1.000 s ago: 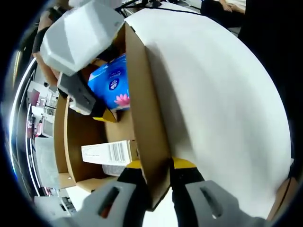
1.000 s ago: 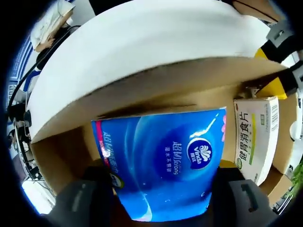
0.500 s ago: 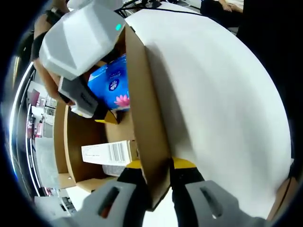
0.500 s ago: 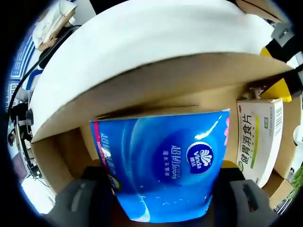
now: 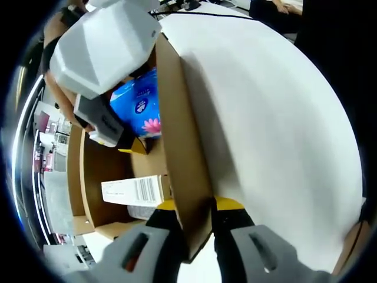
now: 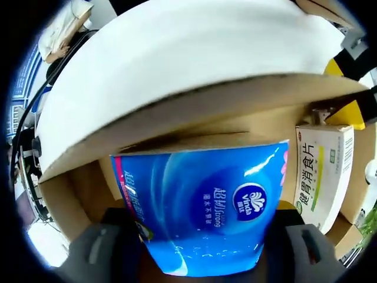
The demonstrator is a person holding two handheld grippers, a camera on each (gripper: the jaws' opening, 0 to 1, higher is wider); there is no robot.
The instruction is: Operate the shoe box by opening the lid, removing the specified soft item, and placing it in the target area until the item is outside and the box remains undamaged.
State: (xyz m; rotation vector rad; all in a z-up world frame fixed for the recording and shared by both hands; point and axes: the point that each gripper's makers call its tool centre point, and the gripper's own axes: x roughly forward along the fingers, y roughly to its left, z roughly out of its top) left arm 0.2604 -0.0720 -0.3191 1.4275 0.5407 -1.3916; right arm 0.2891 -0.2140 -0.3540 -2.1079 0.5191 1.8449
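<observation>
Holding lid (image 5: 265,118) open with your left gripper (image 5: 189,236), jaws pinching lid's front edge. Your right gripper (image 6: 200,247) is reaching into shoe box (image 5: 94,177), jaws narrowed on blue tissue pack (image 6: 203,206), the soft item, sitting inside box under raised lid. White medicine carton (image 6: 321,171) is lying just beside pack. Step in hand: removing pack. Next move likely calling for lifting pack clear of lid edge and box wall without snagging cardboard, then carrying it outside.
</observation>
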